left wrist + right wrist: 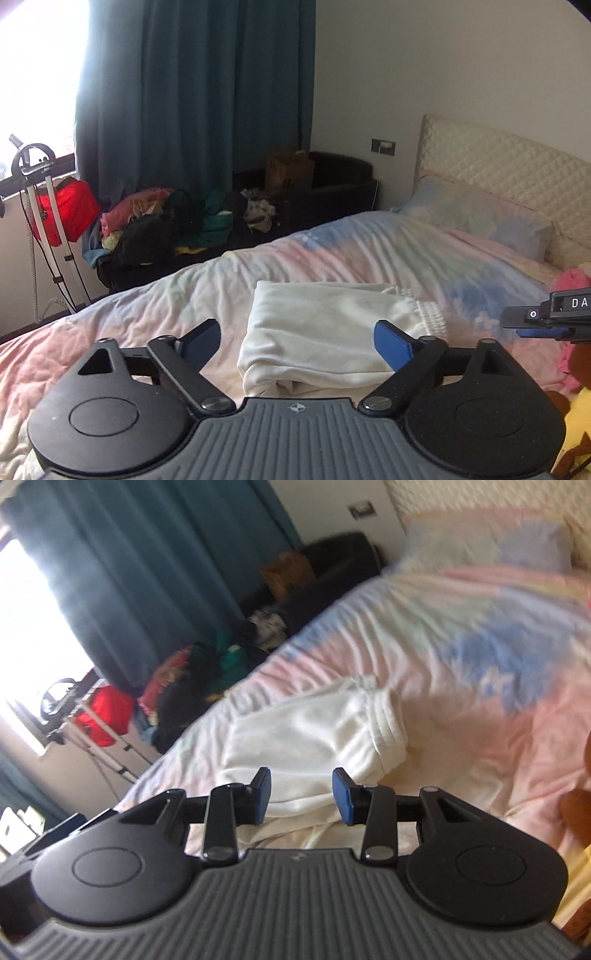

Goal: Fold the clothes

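A folded white garment (325,332) with an elastic waistband lies on the pastel bedspread (388,251). My left gripper (297,345) hovers above its near edge, jaws wide open, nothing between the blue pads. The right gripper's tip (546,314) pokes in at that view's right edge. In the right wrist view the same white garment (314,731) lies ahead on the bedspread (461,664). My right gripper (301,795) is held above its near side, jaws partly apart, and the pads press on nothing.
A pile of mixed clothes (173,225) lies on a dark bench beyond the bed, beside a teal curtain (192,92). A pillow (480,218) and cream headboard (509,162) are at the far right. Pink clothing (572,280) and plush toys (576,413) lie at the right edge.
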